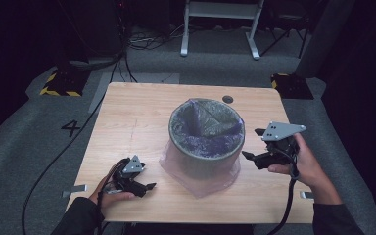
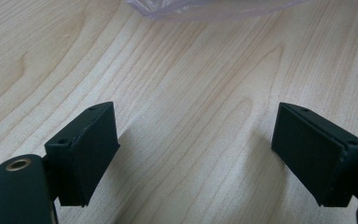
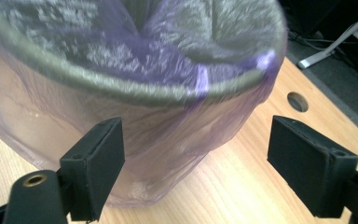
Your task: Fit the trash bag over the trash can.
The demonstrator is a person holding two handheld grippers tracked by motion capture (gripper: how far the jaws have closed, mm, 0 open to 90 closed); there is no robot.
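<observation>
I see a grey bin standing mid-desk, lined with a thin purple bag that is folded over the rim and hangs down the outside to the desk surface. A small round hole sits in the desk just behind the bin. Beyond the desk lie cables on the grey floor, a white frame, and yellow-black striped blocks.

My left gripper rests low on the desk, near the bag's front left edge but apart from it. Its jaws stand wide, with bare wood between them; the bag's hem lies ahead.

My right gripper hovers just beside the bin's right wall. Its jaws are wide too, gripping nothing, with the bag-covered wall just ahead.
</observation>
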